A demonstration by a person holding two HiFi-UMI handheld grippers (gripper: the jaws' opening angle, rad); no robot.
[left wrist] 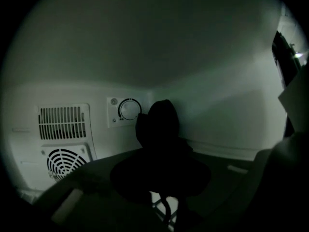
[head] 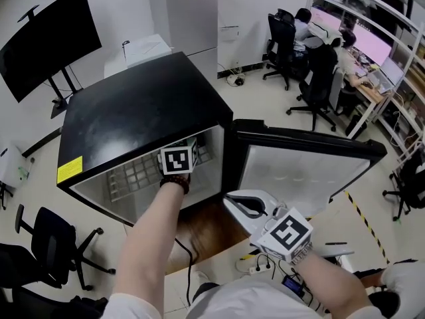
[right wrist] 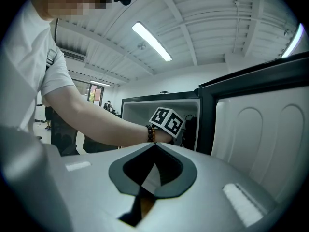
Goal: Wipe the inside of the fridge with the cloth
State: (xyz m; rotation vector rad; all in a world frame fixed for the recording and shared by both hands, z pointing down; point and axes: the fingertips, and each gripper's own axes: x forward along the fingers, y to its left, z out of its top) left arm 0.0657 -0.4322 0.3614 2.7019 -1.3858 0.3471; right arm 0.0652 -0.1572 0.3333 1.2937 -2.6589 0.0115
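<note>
Dark cloth (left wrist: 161,144) is sitting clamped in the left gripper (left wrist: 159,187), jaws part-closed, deep inside the fridge (head: 133,111); wiping is seemingly under way. Next it needs pressing onto the inner wall (left wrist: 217,105), skirting the vent grille (left wrist: 63,122) and dial (left wrist: 129,109). Outside, the right gripper (right wrist: 153,146) is hanging closed, empty, beside the open door (head: 299,171).

1. Your pale floor (head: 265,105) carries the black fridge (head: 133,111) at frame centre.
2. On it, an office chair (head: 50,241) stands lower left and a power strip (head: 257,268) lies lower middle.
3. Inside the fridge you see a wire shelf (head: 139,175).
</note>
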